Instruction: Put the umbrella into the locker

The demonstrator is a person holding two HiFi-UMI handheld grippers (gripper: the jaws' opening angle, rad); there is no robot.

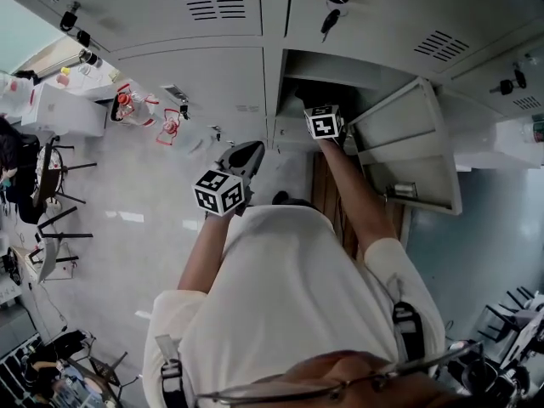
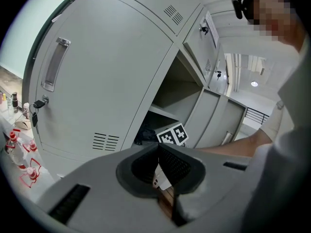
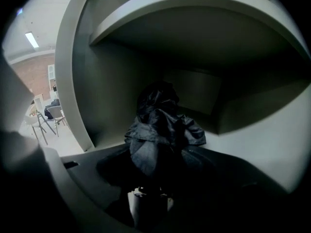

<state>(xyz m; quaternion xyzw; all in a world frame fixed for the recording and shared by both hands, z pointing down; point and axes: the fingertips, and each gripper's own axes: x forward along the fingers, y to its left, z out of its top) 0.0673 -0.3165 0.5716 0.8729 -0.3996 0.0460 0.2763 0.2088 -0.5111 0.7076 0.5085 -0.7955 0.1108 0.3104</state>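
Our right gripper is clamped on the black folded fabric umbrella, its jaws standing part-way apart because the crumpled bundle fills the gap between them. We judge the hold is taken near the pale handle end, so that the soft fabric end leads and goes in first. That gripper reaches well inside the open compartment of the grey metal locker and points somewhat downward, which suits laying the umbrella low rather than dropping it. The umbrella runs straight out from the jaws toward the dark rear wall, under the compartment's upper shelf and over its pale floor. We cannot tell whether the fabric already rests on that floor. Our left gripper is clenched with its jaw tips together and nothing between them. It hangs outside the locker, just left of the opening, apart from the umbrella and out of the way. From there we see the right gripper's marker cube at the mouth of the compartment. The grey locker door stands swung wide to the right, leaving the arm a free path. The umbrella seems nearly placed, and what remains is letting go and drawing back.
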